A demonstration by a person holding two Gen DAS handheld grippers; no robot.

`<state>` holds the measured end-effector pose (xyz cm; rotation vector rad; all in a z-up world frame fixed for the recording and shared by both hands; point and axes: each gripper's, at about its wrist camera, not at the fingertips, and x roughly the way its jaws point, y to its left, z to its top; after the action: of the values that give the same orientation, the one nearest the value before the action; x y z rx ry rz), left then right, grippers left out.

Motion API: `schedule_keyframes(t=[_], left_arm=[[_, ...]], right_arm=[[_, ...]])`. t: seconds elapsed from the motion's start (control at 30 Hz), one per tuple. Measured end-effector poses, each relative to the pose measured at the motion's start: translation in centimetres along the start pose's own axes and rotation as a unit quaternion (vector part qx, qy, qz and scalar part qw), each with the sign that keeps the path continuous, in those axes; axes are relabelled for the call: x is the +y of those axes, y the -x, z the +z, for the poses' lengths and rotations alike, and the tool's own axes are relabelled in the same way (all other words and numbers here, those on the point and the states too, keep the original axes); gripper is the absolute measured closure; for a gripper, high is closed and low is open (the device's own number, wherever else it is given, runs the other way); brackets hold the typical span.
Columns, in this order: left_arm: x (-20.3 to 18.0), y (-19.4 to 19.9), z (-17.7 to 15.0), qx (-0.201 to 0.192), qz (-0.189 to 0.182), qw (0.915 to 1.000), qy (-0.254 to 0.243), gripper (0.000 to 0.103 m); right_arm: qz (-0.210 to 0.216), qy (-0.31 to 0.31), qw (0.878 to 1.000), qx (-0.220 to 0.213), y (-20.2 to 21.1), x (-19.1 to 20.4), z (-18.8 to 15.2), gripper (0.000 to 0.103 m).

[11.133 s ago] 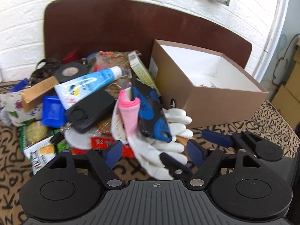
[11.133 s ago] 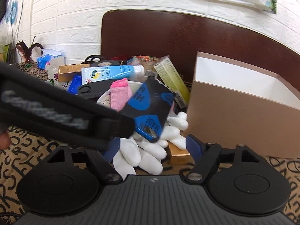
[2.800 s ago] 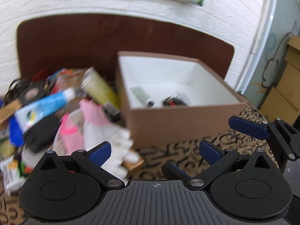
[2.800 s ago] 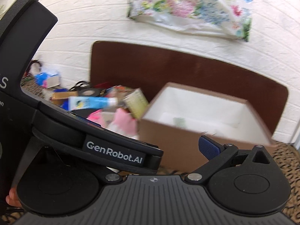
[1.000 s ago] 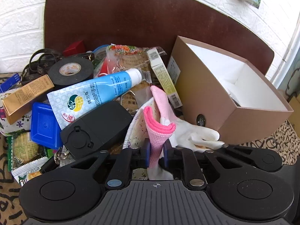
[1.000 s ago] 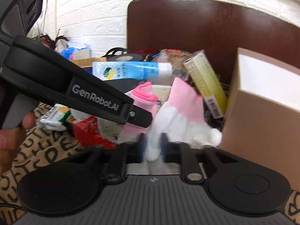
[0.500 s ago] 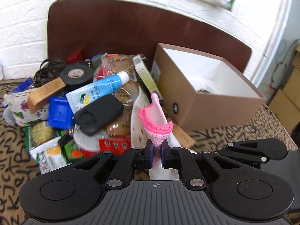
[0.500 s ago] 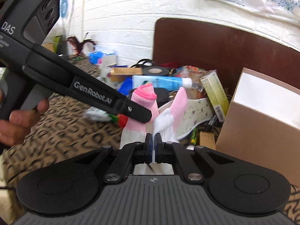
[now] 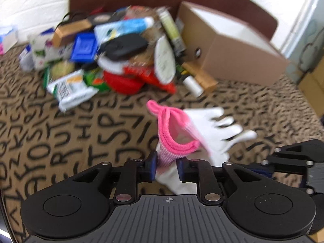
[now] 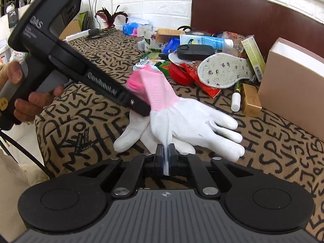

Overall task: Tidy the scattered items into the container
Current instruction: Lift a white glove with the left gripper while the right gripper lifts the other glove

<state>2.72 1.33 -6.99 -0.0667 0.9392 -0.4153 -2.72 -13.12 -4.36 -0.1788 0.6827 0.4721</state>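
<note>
A white glove with a pink cuff (image 10: 182, 117) hangs above the patterned cloth, held by both grippers. My left gripper (image 9: 166, 167) is shut on the pink cuff (image 9: 174, 133). My right gripper (image 10: 166, 158) is shut on the white palm of the glove. The left gripper's body (image 10: 60, 60) crosses the left of the right wrist view. The brown cardboard box (image 9: 232, 46) with a white inside stands at the back right, and it also shows in the right wrist view (image 10: 291, 93).
A pile lies left of the box: blue tube (image 10: 204, 40), black case (image 10: 194, 51), insole (image 10: 222, 70), blue box (image 9: 84, 47), black tape roll, snack packets (image 9: 68, 89), red wrapper (image 10: 182, 75), marker (image 10: 236, 99), gold box (image 10: 251, 99). A dark headboard (image 10: 253, 14) stands behind.
Both grippers have pulled back from the pile with the glove, which now hangs over open cloth, spread between them. The left wrist view is blurred by motion.
</note>
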Motion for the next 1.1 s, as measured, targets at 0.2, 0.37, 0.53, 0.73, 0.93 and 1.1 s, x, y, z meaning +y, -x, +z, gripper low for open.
schedule_keyframes(t=[0.2,0.37,0.53,0.73,0.93,1.1], left_arm=[[0.3,-1.0,0.0,-0.007,0.002,0.9999,0.008,0.042],[0.1,-1.4,0.3,-0.012,0.001,0.9999,0.002,0.037],[0.1,-1.5,0.4,-0.011,0.011,0.9997,-0.019,0.048],[0.5,-1.7,0.5,-0.015,0.0,0.9999,-0.002,0.045],[-0.2,-2.1,1.3,-0.009,-0.008,0.9999,-0.01,0.084],[-1.3,-1.7,2.8,-0.023,-0.025,0.9993,-0.016,0.092]], right_arm=[[-0.03,0.02,0.999,-0.028,-0.7,-0.4,1.0,0.053],[-0.023,0.037,0.999,-0.026,-1.8,-0.3,1.5,0.043],[-0.037,0.057,0.997,-0.029,-2.5,-0.2,2.1,0.044],[-0.042,0.066,0.997,-0.018,-4.2,-0.4,2.6,0.045],[-0.039,0.053,0.998,0.004,-5.6,-0.5,2.9,0.087],[-0.043,0.025,0.999,-0.013,-4.2,-1.5,3.5,0.094]])
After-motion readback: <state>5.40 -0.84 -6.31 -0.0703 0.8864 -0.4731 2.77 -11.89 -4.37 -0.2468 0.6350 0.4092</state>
